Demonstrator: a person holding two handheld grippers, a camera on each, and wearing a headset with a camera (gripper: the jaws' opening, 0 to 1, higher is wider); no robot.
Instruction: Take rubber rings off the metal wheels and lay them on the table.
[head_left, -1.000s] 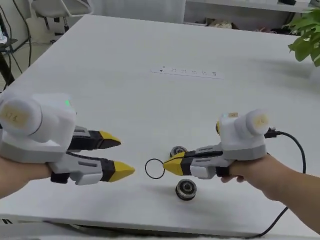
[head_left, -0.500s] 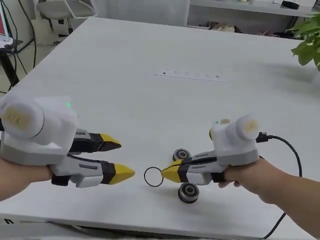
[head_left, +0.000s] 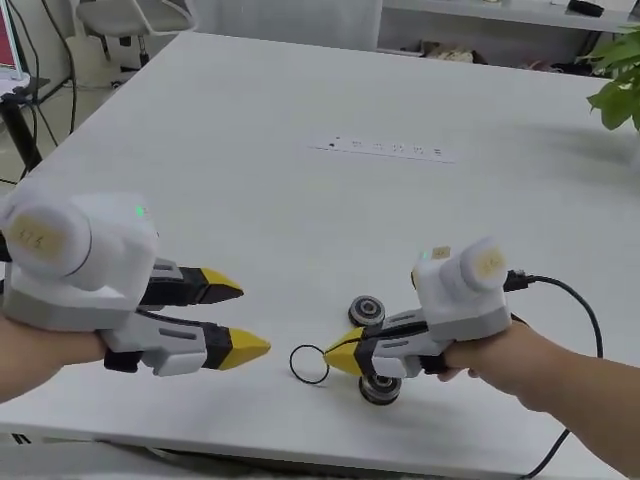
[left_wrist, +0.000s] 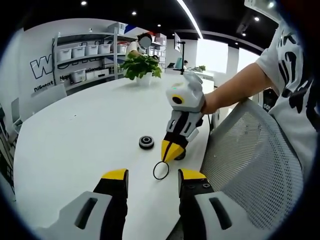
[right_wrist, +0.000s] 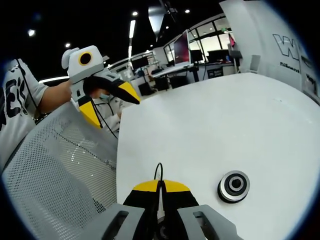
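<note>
Since the right gripper (head_left: 338, 360), clamped on a ring (head_left: 309, 363), has dipped toward the table (head_left: 300, 200), release looks next; left gripper (head_left: 252, 318) is open.

White table (head_left: 250, 110), potted plant (left_wrist: 141, 65) by its edge; shelving (left_wrist: 82, 52) with bins along wall; ceiling spots (right_wrist: 135, 13) lit.

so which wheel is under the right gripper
The nearer wheel, beneath the right gripper holding the rubber ring; the other wheel sits clear beyond it.
</note>
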